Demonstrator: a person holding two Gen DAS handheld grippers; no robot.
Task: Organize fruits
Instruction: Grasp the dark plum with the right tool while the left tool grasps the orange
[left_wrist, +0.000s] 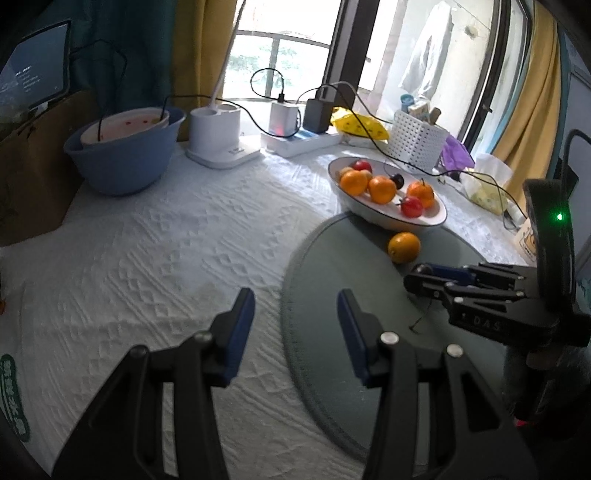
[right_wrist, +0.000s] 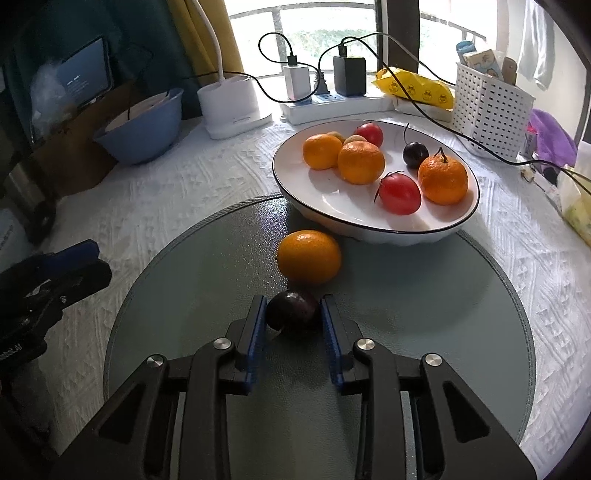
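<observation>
My right gripper (right_wrist: 293, 301) is shut on a dark purple plum (right_wrist: 293, 313) that sits on the round grey mat (right_wrist: 406, 314); both blue pads press its sides. A loose orange (right_wrist: 309, 256) lies just beyond it, against the white plate (right_wrist: 332, 199). The plate holds three oranges, two red tomatoes, another dark plum (right_wrist: 415, 154) and small yellowish fruits. My left gripper (left_wrist: 295, 299) hovers open over the mat's left edge with nothing between its fingers. In the left wrist view the right gripper (left_wrist: 421, 280) is low on the mat (left_wrist: 332, 266), near the orange (left_wrist: 403, 246) and plate (left_wrist: 369, 218).
A blue basin (left_wrist: 122, 158) stands at the back left beside a brown box (left_wrist: 33, 177). Along the window sit a white lamp base (left_wrist: 218, 129), a power strip with chargers (right_wrist: 325, 99), trailing black cables, a yellow bag (right_wrist: 413, 86) and a white basket (right_wrist: 491, 107).
</observation>
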